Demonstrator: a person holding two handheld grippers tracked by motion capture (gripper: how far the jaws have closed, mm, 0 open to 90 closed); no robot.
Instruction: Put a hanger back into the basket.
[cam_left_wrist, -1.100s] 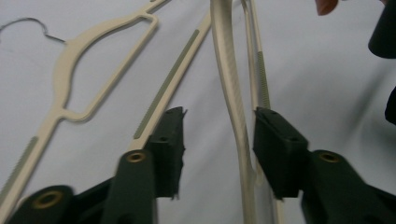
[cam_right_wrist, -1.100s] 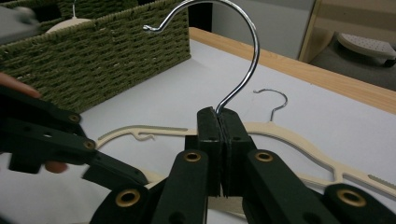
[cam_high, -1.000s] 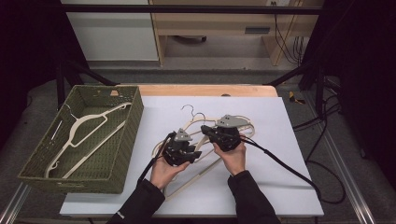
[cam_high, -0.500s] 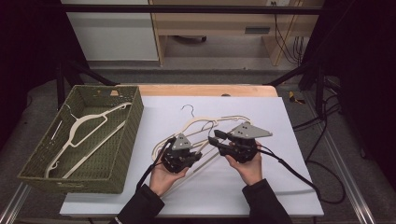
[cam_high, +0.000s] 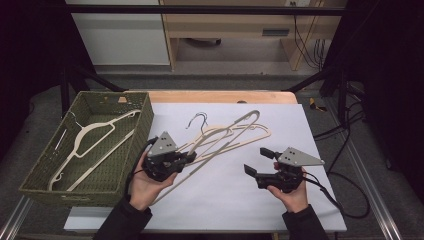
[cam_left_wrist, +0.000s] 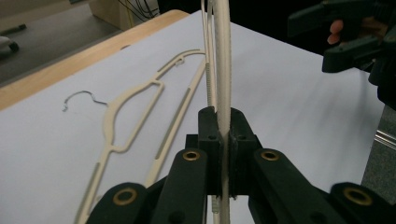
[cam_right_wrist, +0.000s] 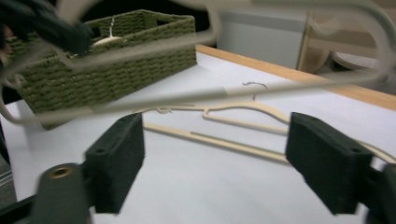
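My left gripper (cam_high: 188, 158) is shut on the bar of a cream plastic hanger (cam_high: 252, 116), which slants up off the white table cover. In the left gripper view the bar (cam_left_wrist: 223, 70) runs straight up from between the closed jaws. A second cream hanger (cam_high: 262, 132) with a wire hook lies flat on the cover (cam_left_wrist: 140, 105) (cam_right_wrist: 243, 122). My right gripper (cam_high: 256, 161) hovers to the right of both hangers. Its jaws have just been opening and stand wide (cam_right_wrist: 219, 163) with nothing between them.
A green woven basket (cam_high: 127, 150) stands at the table's left with another cream hanger (cam_high: 95, 132) inside. The white cover (cam_high: 300, 125) ends at a wooden table edge (cam_high: 220, 96) at the back. Cables trail off the right side.
The right gripper has let go of the hanger, opened wide and moved right. The left gripper has closed on the hanger and lifted its end, shifting left.
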